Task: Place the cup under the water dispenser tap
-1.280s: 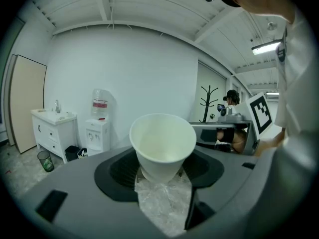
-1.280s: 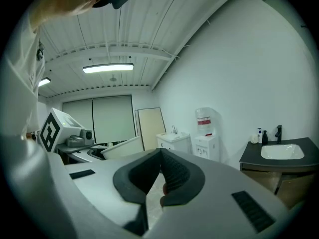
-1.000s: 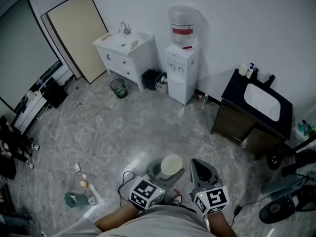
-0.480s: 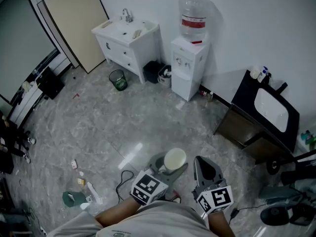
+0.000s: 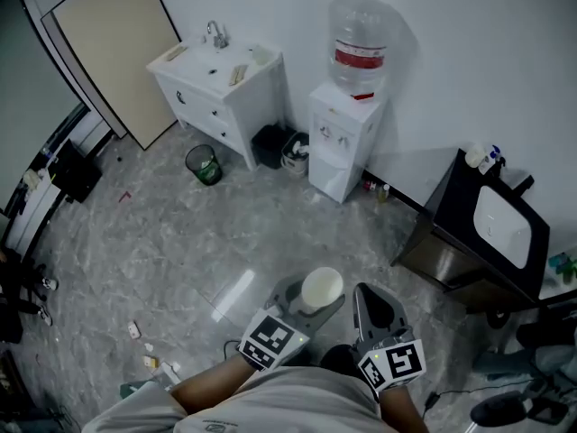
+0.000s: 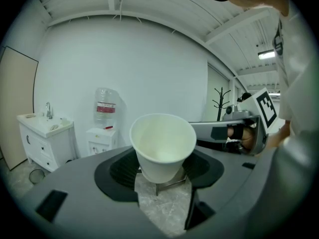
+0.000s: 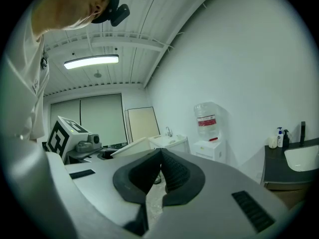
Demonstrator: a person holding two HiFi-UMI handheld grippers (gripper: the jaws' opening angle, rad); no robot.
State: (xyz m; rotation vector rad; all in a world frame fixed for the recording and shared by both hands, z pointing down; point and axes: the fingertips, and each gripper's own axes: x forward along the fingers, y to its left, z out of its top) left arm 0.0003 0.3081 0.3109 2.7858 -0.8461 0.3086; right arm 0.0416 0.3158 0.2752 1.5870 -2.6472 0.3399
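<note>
Grey marble floor runs to the far white wall, where the water dispenser stands. Near the person, the right gripper is closed and empty. Just left of it, the left gripper clamps an upright white paper cup, well apart from the dispenser.

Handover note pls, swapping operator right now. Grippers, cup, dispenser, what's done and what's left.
Left gripper: jaws shut on the white paper cup, which is upright and looks empty.
Right gripper: jaws together, nothing between them.
White water dispenser with a clear bottle on top: ahead, well apart from both grippers.
Done: cup picked up.
Left: carry the cup to the dispenser, set it under a tap, and release it.
</note>
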